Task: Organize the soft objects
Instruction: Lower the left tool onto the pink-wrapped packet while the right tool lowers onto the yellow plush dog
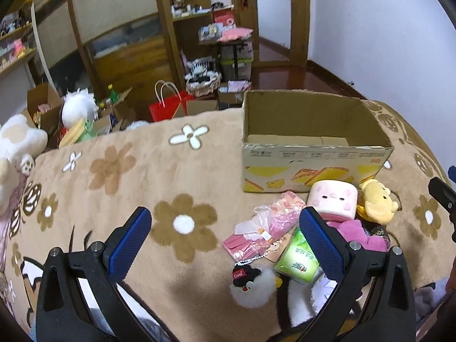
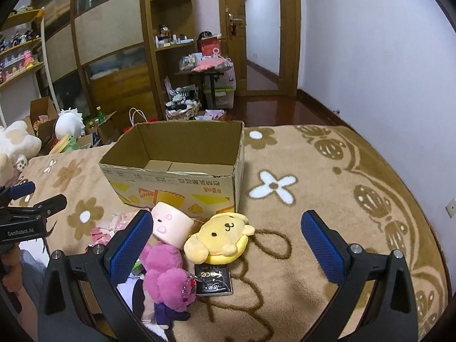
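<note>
Left wrist view: both claws wide open over the toy pile

Left gripper [image 1: 225, 229] is spread wide and empty above the tan flower-patterned fleece blanket [image 1: 176, 168]. Just inside its right finger lies the heap: pink plastic-wrapped packet [image 1: 265, 230], green tissue pack [image 1: 297, 259], pink square plush cube [image 1: 333, 201], yellow dog plush [image 1: 376, 201]. Behind them the open cardboard box [image 1: 313, 168] shows only bare floor flaps.

Right gripper [image 2: 226, 233] gapes empty too, yellow dog plush between its fingers, magenta fuzzy plush [image 2: 165, 273] beside the left finger.
</note>
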`<state>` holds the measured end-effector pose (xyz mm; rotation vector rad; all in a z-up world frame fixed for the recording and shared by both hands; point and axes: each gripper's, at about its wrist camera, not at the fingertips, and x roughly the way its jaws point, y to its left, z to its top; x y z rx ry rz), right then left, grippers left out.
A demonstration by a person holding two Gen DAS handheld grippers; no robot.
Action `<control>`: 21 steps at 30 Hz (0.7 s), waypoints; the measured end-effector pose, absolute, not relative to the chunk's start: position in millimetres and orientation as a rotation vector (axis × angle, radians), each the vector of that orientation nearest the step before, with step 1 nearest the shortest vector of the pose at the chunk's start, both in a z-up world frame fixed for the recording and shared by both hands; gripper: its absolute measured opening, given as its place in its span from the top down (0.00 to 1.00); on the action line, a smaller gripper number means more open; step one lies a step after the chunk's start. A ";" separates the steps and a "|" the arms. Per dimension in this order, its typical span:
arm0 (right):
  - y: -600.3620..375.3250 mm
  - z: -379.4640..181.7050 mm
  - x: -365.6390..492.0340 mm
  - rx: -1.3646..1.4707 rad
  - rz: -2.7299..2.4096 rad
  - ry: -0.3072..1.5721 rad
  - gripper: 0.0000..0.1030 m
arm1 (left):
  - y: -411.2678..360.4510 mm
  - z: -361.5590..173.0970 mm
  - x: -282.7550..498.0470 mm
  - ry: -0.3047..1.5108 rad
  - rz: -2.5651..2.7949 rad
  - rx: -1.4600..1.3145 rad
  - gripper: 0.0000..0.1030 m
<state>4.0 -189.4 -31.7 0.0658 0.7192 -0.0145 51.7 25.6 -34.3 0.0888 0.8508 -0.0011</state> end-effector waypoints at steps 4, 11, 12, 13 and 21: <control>-194.6 -40.2 15.0 0.088 -0.023 0.756 0.00 | 26.7 -45.1 60.6 0.899 0.008 0.088 0.01; -205.4 -56.8 29.2 0.129 -0.035 0.826 0.00 | 19.2 -63.5 72.8 0.962 0.005 0.121 0.01; -206.1 -58.6 30.4 0.133 -0.036 0.833 0.00 | 17.9 -65.3 75.3 0.972 0.005 0.125 0.01; -206.8 -60.6 31.9 0.137 -0.038 0.841 0.00 | 17.1 -67.3 77.7 0.979 0.006 0.127 0.01; -211.0 -79.4 46.6 0.154 -0.047 0.902 0.00 | 5.1 -87.1 99.7 1.038 -0.005 0.156 0.01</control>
